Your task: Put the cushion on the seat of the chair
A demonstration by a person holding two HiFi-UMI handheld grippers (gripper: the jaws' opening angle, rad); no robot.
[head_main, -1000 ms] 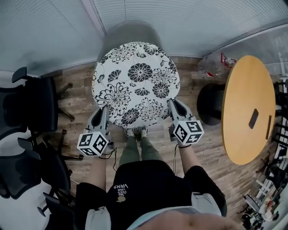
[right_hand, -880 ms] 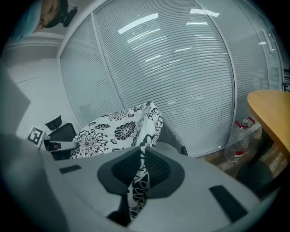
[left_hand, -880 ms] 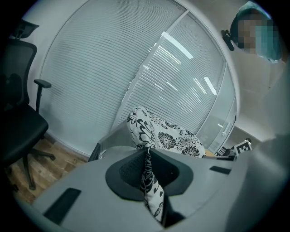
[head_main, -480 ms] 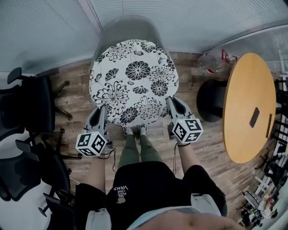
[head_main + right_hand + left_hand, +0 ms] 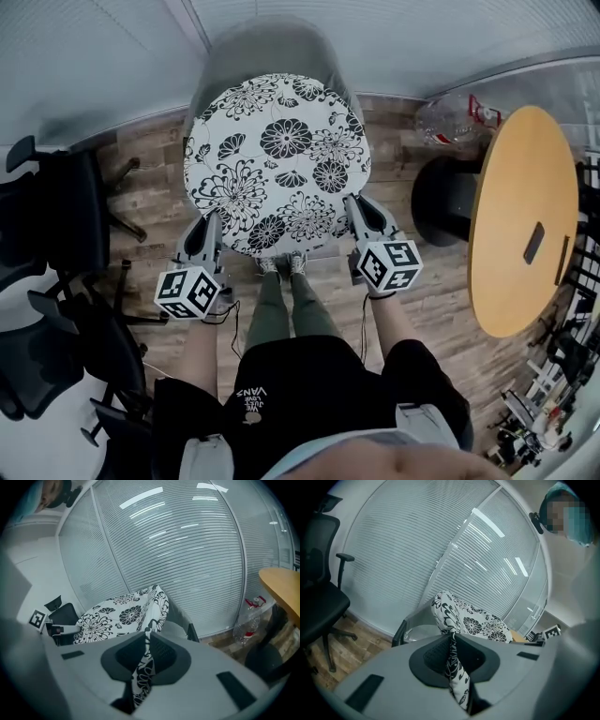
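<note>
**A:** Where's the cushion [image 5: 277, 164]?

**B:** It's held over the chair [image 5: 272, 47], spread between the two grippers. It's a round, soft pad of white cloth printed with black flowers. In the left gripper view a strip of bare grey seat shows beneath it, so it isn't lying flat there. I can't tell whether its far edge touches the chair.

**A:** And the grip?

**B:** The left gripper [image 5: 210, 223] has its jaws nearly together, pinching the near-left rim. The cloth folds thin between its dark ribbed pads. The right gripper [image 5: 355, 208] pinches the near-right rim the same way, jaws narrow with the cloth pressed between them.

**A:** The chair itself?

**B:** It's a smooth grey shell that looks hard. Its curved back rises beyond the cushion, in front of the slatted blinds [image 5: 103, 66].

**A:** What's around it?

**B:** The floor [image 5: 150, 197] is wood-look planks. Black office chairs [image 5: 56, 220] with armrests and wheeled bases stand at the left, near the left gripper but apart from it. At the right is a round table [image 5: 520, 169] with a pale wooden top and a black foot, and a small dark flat thing [image 5: 532, 242] lies on it. A clear plastic bottle [image 5: 455, 117] with some red on it is on the floor between the table and the blinds.

**A:** Anything in the way?

**B:** Only the person's legs [image 5: 281, 314], close to the chair's front, between the grippers.
</note>
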